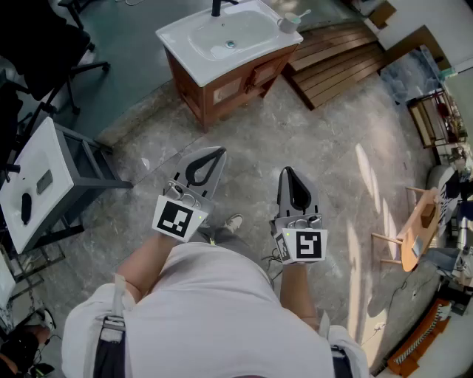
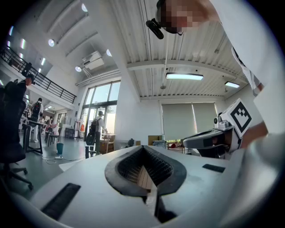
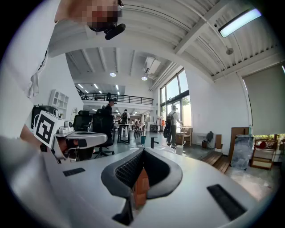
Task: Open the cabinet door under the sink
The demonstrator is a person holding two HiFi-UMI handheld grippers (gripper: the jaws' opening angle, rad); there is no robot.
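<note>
Standing on the mottled stone floor (image 1: 325,170), I hold both tools out in front of me at about waist height. My left claw (image 1: 214,155) is closed, its tips meeting at the far end with only the hollow between the black pads behind them, and nothing is caught in it. My right claw (image 1: 289,173) is closed and empty as well. Each carries its marker cube (image 1: 179,219) near my hand, and the two tools sit side by side, apart from each other.

Ahead of me, well apart from both claws, is the wooden cabinet (image 1: 194,88) with the white sink (image 1: 194,35) on top. Its left door (image 1: 225,90) and right door (image 1: 264,72) both lie flush with the front, shut. A dark faucet (image 1: 216,7) rises at the back of the basin, and a cup (image 1: 288,23) stands on the right corner of the sink top.

Brown wooden planks (image 1: 332,59) lie on the floor just right of the cabinet. To my left is a white worktop (image 1: 33,173) on a grey frame, and to my right a small wooden stool (image 1: 414,229).
</note>
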